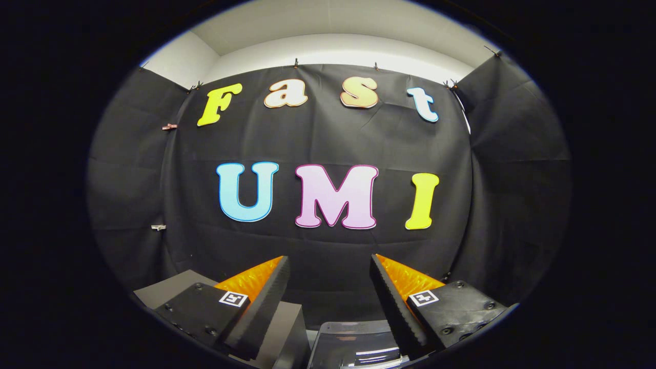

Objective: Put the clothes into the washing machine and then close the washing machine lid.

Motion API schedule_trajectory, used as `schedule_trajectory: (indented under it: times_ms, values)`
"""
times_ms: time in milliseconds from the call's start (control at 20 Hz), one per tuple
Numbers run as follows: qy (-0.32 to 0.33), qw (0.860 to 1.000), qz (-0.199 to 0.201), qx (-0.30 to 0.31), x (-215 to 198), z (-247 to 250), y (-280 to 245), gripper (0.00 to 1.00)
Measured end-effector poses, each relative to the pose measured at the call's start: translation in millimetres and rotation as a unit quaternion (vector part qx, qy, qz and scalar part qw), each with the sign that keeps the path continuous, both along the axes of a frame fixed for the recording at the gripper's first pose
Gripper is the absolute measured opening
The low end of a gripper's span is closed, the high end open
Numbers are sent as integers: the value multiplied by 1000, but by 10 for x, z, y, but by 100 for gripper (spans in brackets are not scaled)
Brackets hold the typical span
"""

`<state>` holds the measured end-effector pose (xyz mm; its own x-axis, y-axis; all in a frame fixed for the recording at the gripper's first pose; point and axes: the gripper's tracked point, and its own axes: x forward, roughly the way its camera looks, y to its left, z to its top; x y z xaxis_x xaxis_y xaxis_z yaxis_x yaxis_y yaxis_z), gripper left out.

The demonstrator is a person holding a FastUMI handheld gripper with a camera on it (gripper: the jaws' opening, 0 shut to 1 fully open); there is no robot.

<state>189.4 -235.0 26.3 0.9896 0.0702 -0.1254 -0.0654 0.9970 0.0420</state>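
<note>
My gripper [329, 258] is open, with a wide gap and nothing between its fingers. It is held level and points at the black cloth wall. Low down between the fingers, close under them, lies a glossy dark see-through panel [353, 343] that looks like the washing machine's lid; I cannot tell whether it is raised or down. A grey box-shaped body [287, 328] adjoins it on the left, partly hidden behind the left finger [261, 302].
Black cloth walls [328, 138] close the booth ahead and on both sides, with a white wall and ceiling above them. A flat grey surface [166, 288] runs out to the left behind the left finger.
</note>
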Motion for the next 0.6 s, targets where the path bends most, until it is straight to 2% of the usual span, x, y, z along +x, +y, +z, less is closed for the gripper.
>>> schedule_trajectory:
  times_ms: [600]
  values:
    - [1,1000,2,-2,8,11,2,98]
